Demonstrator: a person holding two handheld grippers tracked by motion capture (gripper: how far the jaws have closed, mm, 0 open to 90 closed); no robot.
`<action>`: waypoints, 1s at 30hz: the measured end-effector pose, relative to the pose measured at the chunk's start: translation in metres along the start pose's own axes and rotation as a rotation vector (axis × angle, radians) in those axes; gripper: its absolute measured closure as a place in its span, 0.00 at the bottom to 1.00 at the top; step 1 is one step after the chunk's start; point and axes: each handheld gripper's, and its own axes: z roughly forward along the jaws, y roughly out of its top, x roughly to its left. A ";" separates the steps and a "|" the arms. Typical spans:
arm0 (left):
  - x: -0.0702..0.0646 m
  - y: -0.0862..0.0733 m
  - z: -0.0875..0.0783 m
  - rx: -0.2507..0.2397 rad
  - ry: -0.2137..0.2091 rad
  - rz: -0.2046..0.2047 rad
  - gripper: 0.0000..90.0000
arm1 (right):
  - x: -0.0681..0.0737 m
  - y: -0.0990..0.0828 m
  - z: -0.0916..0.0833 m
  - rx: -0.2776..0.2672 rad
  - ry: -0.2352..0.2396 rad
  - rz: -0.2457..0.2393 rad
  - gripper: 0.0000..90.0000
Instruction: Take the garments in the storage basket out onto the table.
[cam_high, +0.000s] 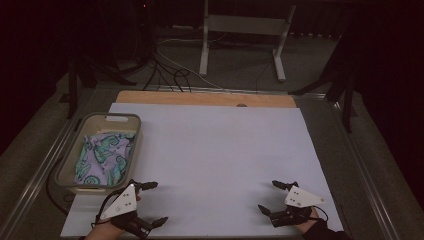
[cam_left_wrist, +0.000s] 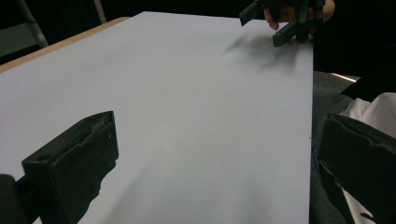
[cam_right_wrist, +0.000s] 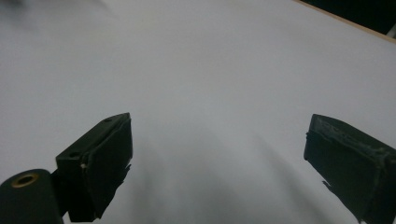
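In the high view, a white sheet (cam_high: 210, 160) covers most of the table and serves as the landmark. A beige basket (cam_high: 67, 165) stands at the sheet's left edge, partly overlapping it, and holds a folded cloth (cam_high: 105, 157) printed in purple with green swirls. The cloth lies flat inside the basket, touching its walls. The left gripper (cam_high: 152, 202) hovers at the sheet's near left corner, just in front of the basket and apart from the cloth, the nearest thing to it. Its jaws stand wide apart with nothing between them. A hand (cam_high: 107, 227) grips it from below the sheet's near edge. The right gripper (cam_high: 270, 196) sits at the sheet's near right corner, well apart from the basket, its jaws also spread wide and empty. A strip of bare wooden tabletop (cam_high: 205, 98) shows beyond the sheet's far edge, and a white metal stand (cam_high: 245, 30) stands on the floor farther off.

In the left gripper view, the two black jaws rise from the bottom at either side, spread wide over the bare sheet (cam_left_wrist: 187, 93). The right gripper (cam_left_wrist: 266, 25) appears at the sheet's far corner, casting a soft shadow on the paper.

In the right gripper view, its own black jaws stand far apart above the sheet (cam_right_wrist: 210, 70), with plain white surface between them. The wooden edge (cam_right_wrist: 345, 21) shows at the sheet's upper right border.
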 end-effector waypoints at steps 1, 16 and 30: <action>0.000 0.000 0.000 0.000 0.000 0.000 0.00 | 0.000 0.000 0.000 0.000 0.000 0.000 0.09; 0.001 -0.001 0.004 0.034 -0.031 0.019 0.00 | 0.003 -0.001 -0.001 0.010 0.025 0.004 0.10; -0.004 0.010 0.003 0.086 -0.085 0.038 0.00 | 0.012 0.005 -0.001 0.008 0.016 -0.007 0.10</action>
